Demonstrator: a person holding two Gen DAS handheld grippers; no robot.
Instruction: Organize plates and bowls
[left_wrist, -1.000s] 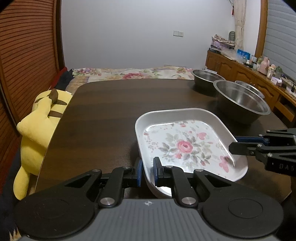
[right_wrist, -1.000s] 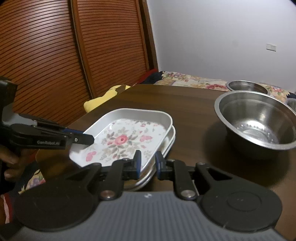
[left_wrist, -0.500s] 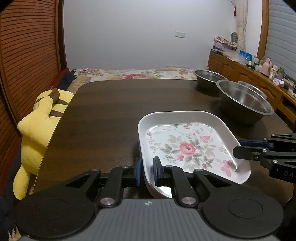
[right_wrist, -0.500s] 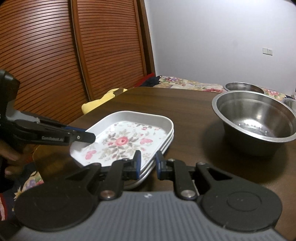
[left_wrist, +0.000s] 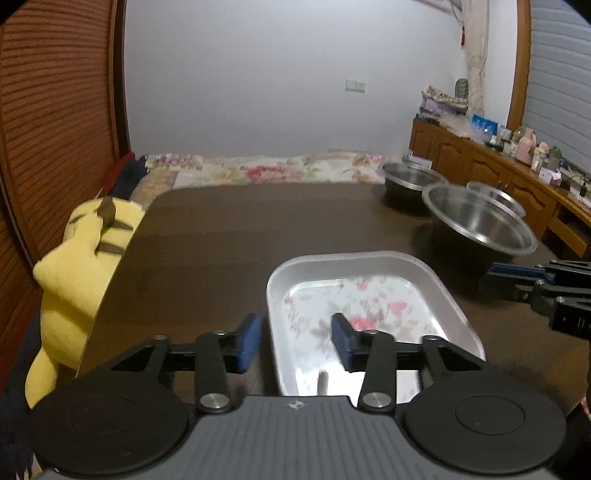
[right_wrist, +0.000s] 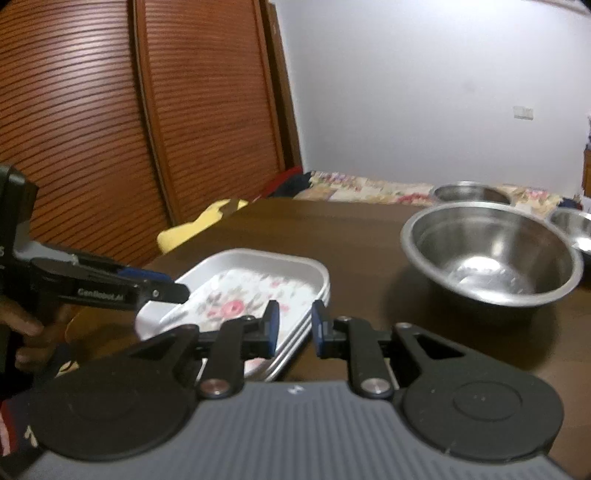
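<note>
Nearest the cameras, a stack of floral plates (right_wrist: 255, 291) rests on the dark tabletop (left_wrist: 229, 236); the right wrist view shows several rims nested under the top one, which holds nothing. The left claw (left_wrist: 293, 341) is spread wide, its blue pads straddling the near left rim of the plates with no contact that can be made out. The right claw (right_wrist: 293, 326) is also parted, one finger over the plates' near corner and one beyond it, gripping nothing. Farther right stands a large steel bowl (right_wrist: 491, 254), empty, with two smaller steel bowls (left_wrist: 412, 177) behind it. A yellow plush toy (left_wrist: 81, 266) leans at the tabletop's left edge.
</note>
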